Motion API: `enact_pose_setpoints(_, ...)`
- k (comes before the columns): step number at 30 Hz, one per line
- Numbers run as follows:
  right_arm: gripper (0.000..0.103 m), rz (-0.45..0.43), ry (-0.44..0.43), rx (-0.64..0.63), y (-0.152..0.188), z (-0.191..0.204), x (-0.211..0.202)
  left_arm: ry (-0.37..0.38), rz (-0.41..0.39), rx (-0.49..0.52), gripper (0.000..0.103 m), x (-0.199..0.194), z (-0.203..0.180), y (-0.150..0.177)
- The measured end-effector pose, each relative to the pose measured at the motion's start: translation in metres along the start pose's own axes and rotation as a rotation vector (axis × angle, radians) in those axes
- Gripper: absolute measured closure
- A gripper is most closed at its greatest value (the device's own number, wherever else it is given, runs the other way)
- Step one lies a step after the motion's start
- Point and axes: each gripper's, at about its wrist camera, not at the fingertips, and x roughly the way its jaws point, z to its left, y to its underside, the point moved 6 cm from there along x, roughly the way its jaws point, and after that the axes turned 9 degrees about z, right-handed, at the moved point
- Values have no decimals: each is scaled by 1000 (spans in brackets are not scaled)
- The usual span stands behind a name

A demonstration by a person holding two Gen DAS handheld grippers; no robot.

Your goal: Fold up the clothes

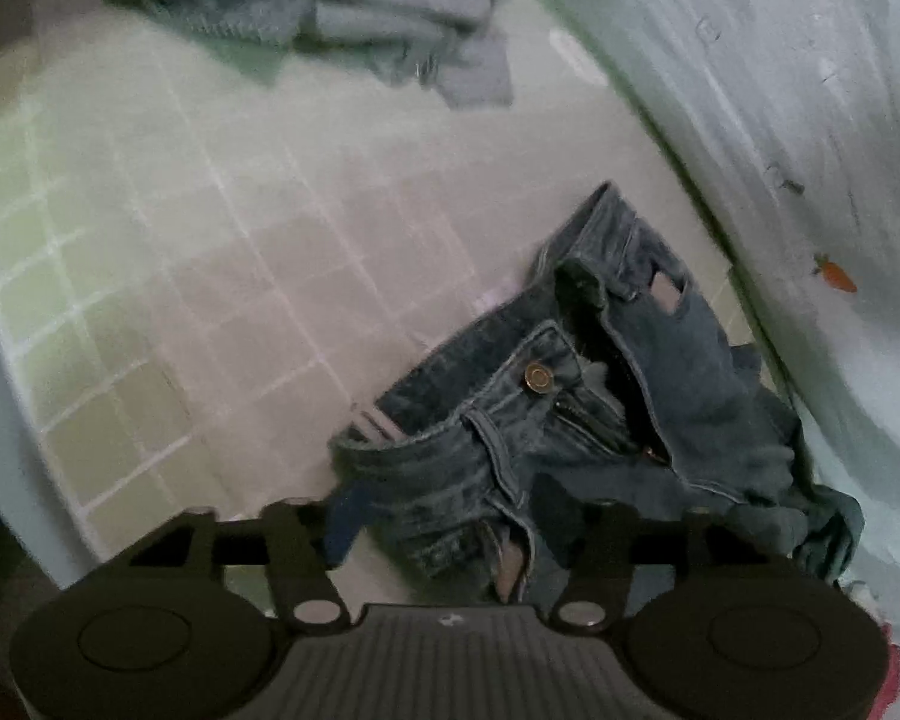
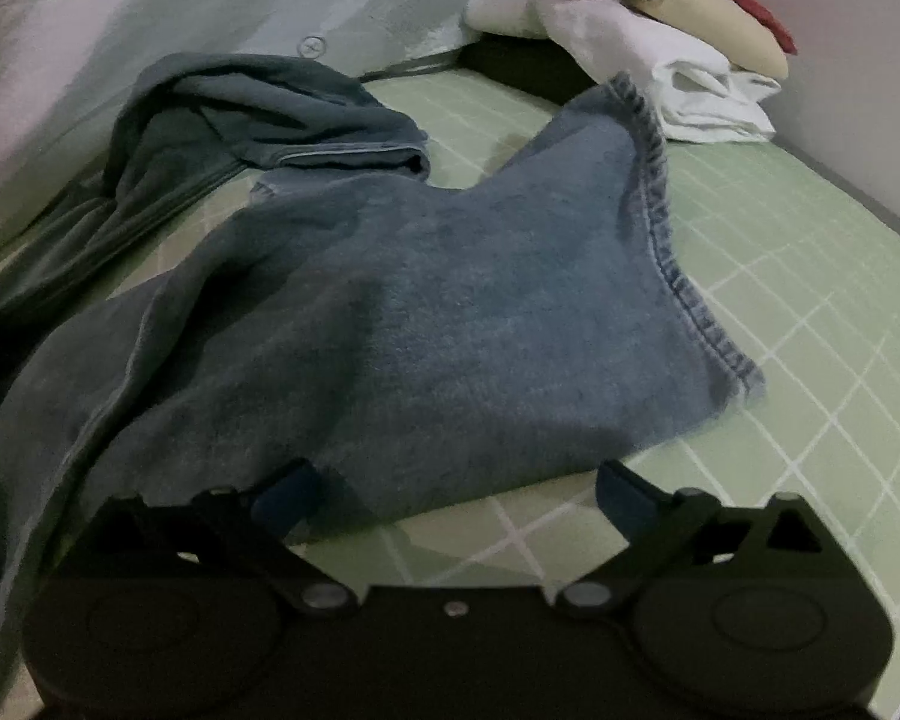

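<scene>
A pair of blue jeans lies crumpled on the green grid mat. In the left wrist view its waistband (image 1: 546, 396), with a brass button and open zip, sits just ahead of my left gripper (image 1: 450, 516). The jaws stand wide apart with denim between them, not clamped. In the right wrist view a jeans leg (image 2: 450, 312) with a stitched hem spreads in front of my right gripper (image 2: 456, 486). Its jaws stand wide apart, the cloth edge lying between the blue pads (image 2: 282, 498).
A folded grey-blue garment (image 1: 330, 6) lies at the far side of the mat (image 1: 210, 228). A pile of white, cream and red clothes (image 2: 648, 36) sits at the mat's far right corner. A pale sheet with a carrot print (image 1: 780, 150) borders the mat.
</scene>
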Motion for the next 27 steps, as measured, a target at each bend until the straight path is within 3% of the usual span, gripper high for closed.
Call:
enact_pose_setpoints(4, 1, 7, 24, 43, 3, 2, -1, -26, 77, -11, 37, 24, -4, -18)
enact_pose_setpoints(8, 1, 17, 46, 60, 7, 5, -3, -88, 111, 67, 36, 36, -14, -27)
enact_pose_setpoints(12, 1, 17, 57, 57, 13, 12, -6, -82, 84, 106, 74, 37, -16, -29)
enact_pose_setpoints(14, 1, 16, 58, 54, 15, 15, -8, -31, 70, 69, 79, 33, -10, -34)
enact_pose_setpoints(17, 1, 21, 61, 49, 17, 19, -9, 3, -16, 16, 85, 22, -2, -52)
enact_pose_setpoints(23, 1, 47, 60, 10, 20, 25, -13, -101, -252, 11, 86, -21, 14, -112)
enact_pose_setpoints(27, 1, 58, 62, -26, 22, 24, -17, -183, -254, 7, 82, -25, 24, -130)
